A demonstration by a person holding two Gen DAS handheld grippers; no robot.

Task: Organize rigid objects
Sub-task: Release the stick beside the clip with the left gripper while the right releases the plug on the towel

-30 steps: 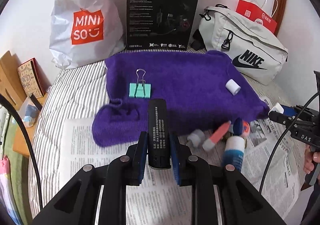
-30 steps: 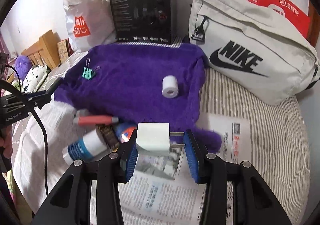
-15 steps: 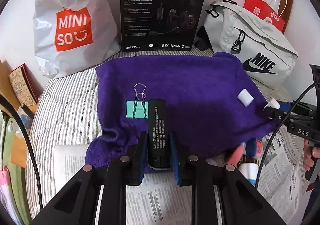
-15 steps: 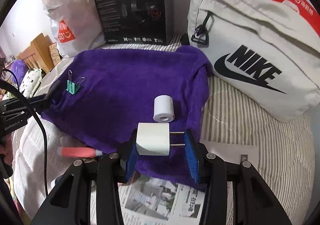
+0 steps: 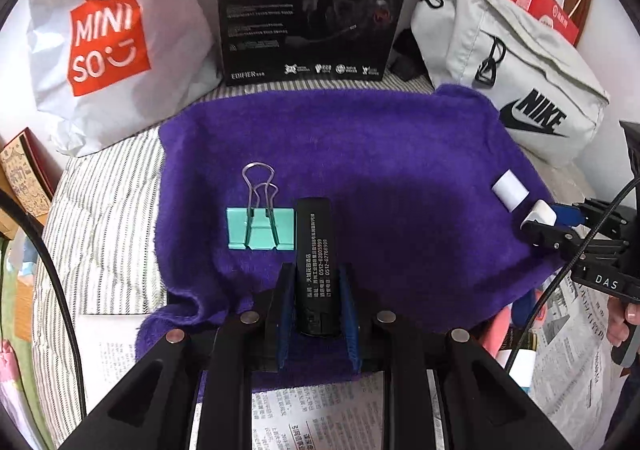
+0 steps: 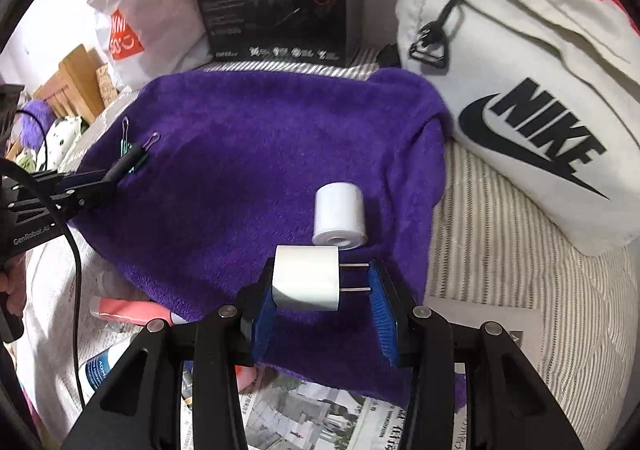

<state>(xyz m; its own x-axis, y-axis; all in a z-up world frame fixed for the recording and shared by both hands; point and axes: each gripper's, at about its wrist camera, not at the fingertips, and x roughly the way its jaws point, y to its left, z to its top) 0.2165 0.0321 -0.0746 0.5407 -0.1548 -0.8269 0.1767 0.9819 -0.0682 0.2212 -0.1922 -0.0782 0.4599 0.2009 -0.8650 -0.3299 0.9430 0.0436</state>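
My left gripper [image 5: 316,294] is shut on a black stick-shaped object with white print [image 5: 314,250], held over the purple towel [image 5: 360,153] right beside a teal binder clip [image 5: 258,228]. My right gripper [image 6: 320,290] is shut on a white plug adapter [image 6: 306,278], its prongs against the right pad, just in front of a small white roll [image 6: 340,215] that lies on the towel [image 6: 260,137]. The left view shows the right gripper [image 5: 548,221] at the towel's right edge. In the right view the left gripper [image 6: 120,169] hangs by the clip [image 6: 128,147].
A MINISO bag [image 5: 108,41], a black headset box [image 5: 312,5] and a grey Nike bag [image 6: 520,97] stand behind the towel. Newspaper [image 6: 312,422] with a pink tube [image 6: 132,310] and a bottle [image 6: 104,366] lies in front, all on a striped bed [image 6: 500,250].
Both grippers have moved forward and down from the newspaper onto the towel, each keeping its object. The clip and the roll now sit close to the fingertips.
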